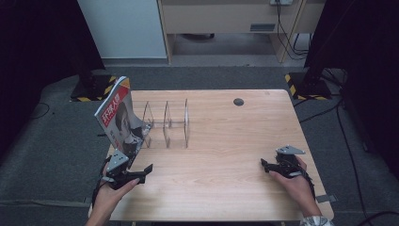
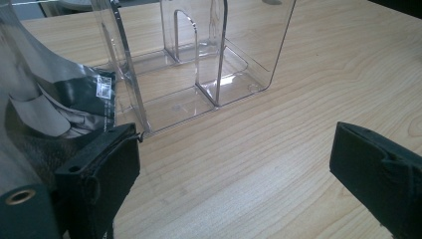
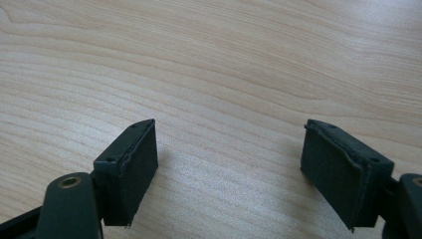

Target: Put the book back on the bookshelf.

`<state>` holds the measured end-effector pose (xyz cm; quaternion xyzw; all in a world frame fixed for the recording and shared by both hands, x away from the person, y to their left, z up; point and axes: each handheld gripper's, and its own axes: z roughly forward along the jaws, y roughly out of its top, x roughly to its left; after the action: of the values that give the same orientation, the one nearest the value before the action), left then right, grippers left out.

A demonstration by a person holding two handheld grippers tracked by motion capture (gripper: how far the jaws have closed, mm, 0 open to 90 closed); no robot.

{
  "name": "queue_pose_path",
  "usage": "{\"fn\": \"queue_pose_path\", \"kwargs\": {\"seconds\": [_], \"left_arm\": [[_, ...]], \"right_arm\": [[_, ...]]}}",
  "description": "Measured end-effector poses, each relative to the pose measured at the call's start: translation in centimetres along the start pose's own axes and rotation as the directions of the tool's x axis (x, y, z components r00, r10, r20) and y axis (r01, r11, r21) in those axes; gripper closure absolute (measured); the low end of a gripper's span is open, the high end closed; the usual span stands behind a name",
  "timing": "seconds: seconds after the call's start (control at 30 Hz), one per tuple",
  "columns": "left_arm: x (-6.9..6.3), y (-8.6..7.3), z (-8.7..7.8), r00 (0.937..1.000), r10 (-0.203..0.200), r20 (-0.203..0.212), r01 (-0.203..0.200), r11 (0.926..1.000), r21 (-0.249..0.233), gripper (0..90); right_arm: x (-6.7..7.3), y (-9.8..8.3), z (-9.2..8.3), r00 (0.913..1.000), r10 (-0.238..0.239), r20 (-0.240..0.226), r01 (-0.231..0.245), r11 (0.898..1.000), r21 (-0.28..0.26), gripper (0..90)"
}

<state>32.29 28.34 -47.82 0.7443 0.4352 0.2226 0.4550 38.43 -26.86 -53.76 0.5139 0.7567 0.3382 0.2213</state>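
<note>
At the left of the high frame, a magazine (image 1: 117, 115) leans tilted in the leftmost slot of a clear acrylic file rack (image 1: 167, 123) on the table (image 1: 226, 155). The left gripper (image 1: 136, 172) sits just below it, fingers (image 2: 99, 174) spread and empty. The right gripper (image 1: 269, 165) rests at lower right, fingers apart. Judged best: nudge the magazine upright gently, without shifting the light rack.

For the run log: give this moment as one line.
magazine leaning in clear rack left end | left gripper open beside it | right gripper open over bare table
</note>
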Motion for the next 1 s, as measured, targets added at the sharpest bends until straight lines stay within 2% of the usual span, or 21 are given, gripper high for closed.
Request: {"fn": "queue_pose_path", "kwargs": {"seconds": [0.43,1.0], "left_arm": [[-0.1,0.8,1.5,0.9999,0.011,0.011,-0.011,0.9995,0.028,4.0],[-0.4,1.8,3.3,0.9996,0.013,0.024,-0.014,0.9990,0.043,3.1]], "right_arm": [[0.0,0.0,0.0,0.9999,-0.012,0.000,0.012,1.000,0.003,20.4],[0.0,0.0,0.1,0.9999,0.008,0.015,-0.009,1.000,0.020,11.5]]}}
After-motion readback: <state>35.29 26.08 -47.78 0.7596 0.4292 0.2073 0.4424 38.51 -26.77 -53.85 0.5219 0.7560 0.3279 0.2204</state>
